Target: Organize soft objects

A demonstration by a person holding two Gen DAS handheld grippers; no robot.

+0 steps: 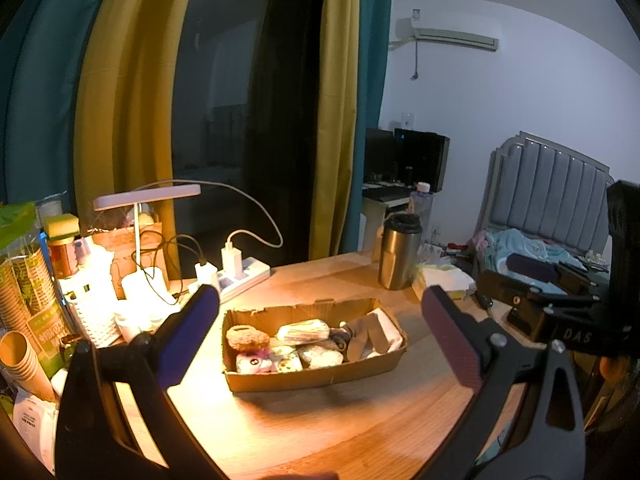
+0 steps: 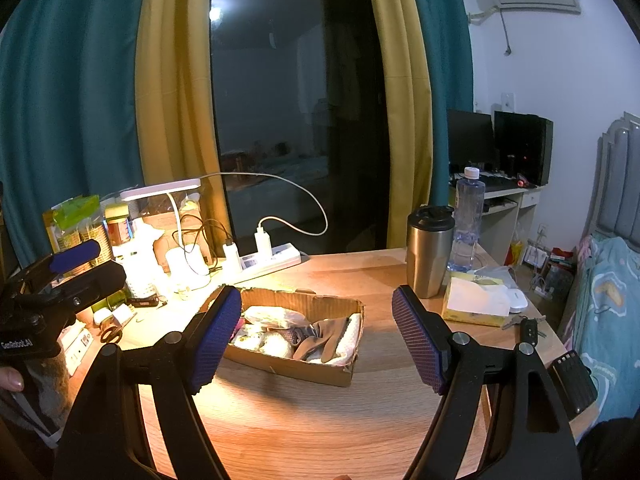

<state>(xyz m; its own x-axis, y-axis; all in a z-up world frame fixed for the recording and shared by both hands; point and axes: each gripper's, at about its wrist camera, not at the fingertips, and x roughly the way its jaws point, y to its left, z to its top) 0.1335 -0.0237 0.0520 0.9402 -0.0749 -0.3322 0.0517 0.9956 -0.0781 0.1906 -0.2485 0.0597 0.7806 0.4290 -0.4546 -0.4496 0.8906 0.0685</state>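
Observation:
A shallow cardboard box (image 1: 320, 380) sits on the wooden table and holds several soft things: a brown fuzzy puff (image 1: 247, 338), a wrapped pale bundle (image 1: 303, 330), a grey glove (image 1: 362, 338) and small plush toys (image 1: 256, 362). The box also shows in the right wrist view (image 2: 312, 368), with the glove (image 2: 326, 338) at its right end. My left gripper (image 1: 320, 320) is open and empty, above the table in front of the box. My right gripper (image 2: 316, 320) is open and empty, also short of the box.
A steel tumbler (image 2: 429, 250) and water bottle (image 2: 466, 220) stand at the back right, with a tissue box (image 2: 476, 304) and keys (image 2: 528, 326) beside them. A lamp (image 2: 160, 190), power strip (image 2: 272, 258), paper cups (image 1: 24, 300) and clutter crowd the left.

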